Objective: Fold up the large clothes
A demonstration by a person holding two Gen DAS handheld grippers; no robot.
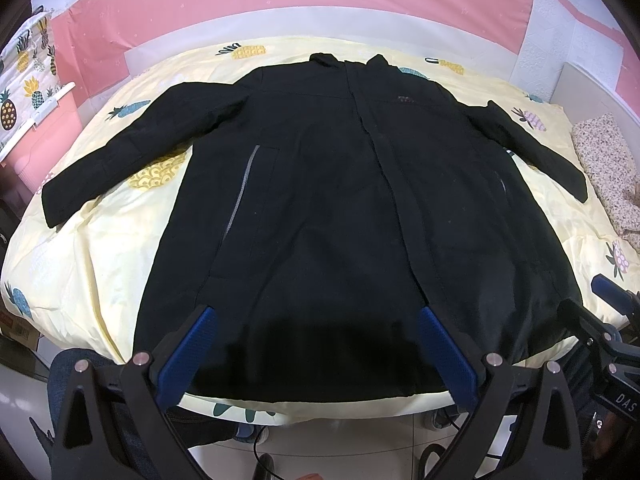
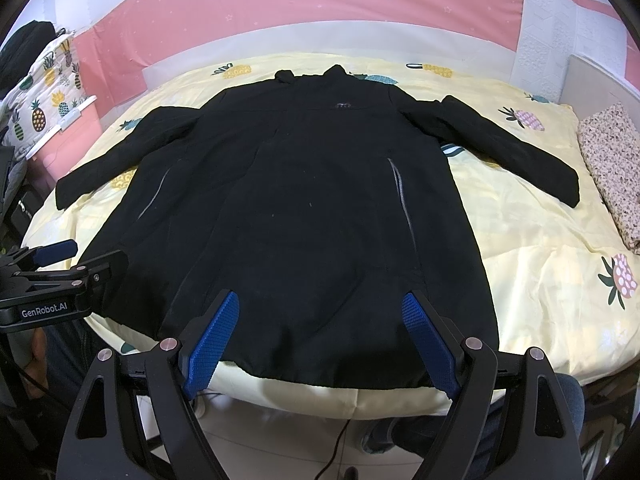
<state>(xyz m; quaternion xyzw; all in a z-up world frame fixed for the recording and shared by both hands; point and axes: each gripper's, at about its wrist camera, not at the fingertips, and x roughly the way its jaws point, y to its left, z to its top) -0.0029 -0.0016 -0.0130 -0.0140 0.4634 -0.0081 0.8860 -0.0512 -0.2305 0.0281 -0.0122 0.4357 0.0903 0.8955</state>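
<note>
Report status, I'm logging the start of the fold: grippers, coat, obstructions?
Left hand-held gripper open, empty, above hem. Right hand-held gripper same. Black coat flat on bed, front up, sleeves spread, unfolded. Nothing lying on it.

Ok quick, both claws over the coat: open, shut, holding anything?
Left claw: open, holding nothing, above the black coat hem.
Right claw: open, holding nothing.

Even, fairly bright indoor light is falling from overhead in both wrist views; the black coat (image 1: 320,200) is swallowing detail, its folds barely reading; a soft shadow is lying across its near hem; fisheye distortion is bending the bed (image 1: 100,248) into a dome, and dark vignetting is ringing the corners; focus is holding sharp, with no glare
</note>
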